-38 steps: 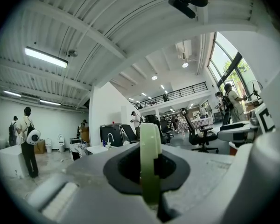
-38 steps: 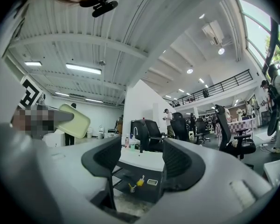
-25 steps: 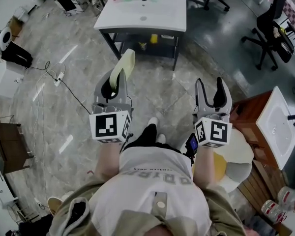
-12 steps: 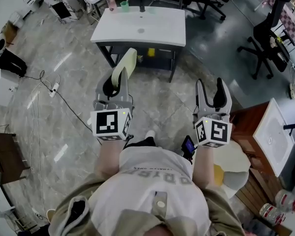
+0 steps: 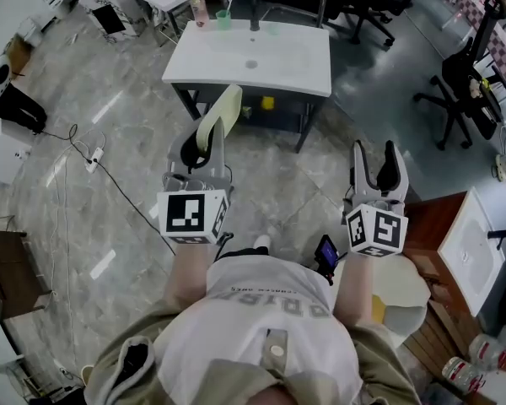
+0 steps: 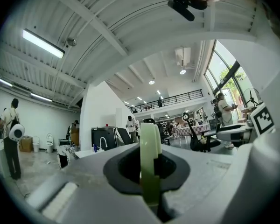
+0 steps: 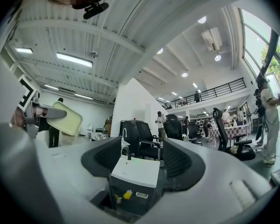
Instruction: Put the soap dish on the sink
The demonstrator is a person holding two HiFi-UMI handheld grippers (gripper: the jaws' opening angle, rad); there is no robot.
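Soap dish [image 5: 220, 115] sits clamped edge-on in the left gripper [image 5: 201, 146], jaws closed on it, short of the sink [image 5: 295, 53]. The right gripper [image 5: 376, 163] has its jaws wide and empty. Approach level, then lay it flat.

The head view looks steeply down from above the person [image 5: 270, 327], past the left gripper [image 5: 201, 137] and right gripper [image 5: 378, 154], to the floor [image 5: 110, 142] and the sink [image 5: 249, 57] ahead. Each gripper view rides low on its gripper and faces level across the room. The right gripper view shares the sink [image 7: 133, 171] and soap dish [image 7: 65, 118] with the head view.
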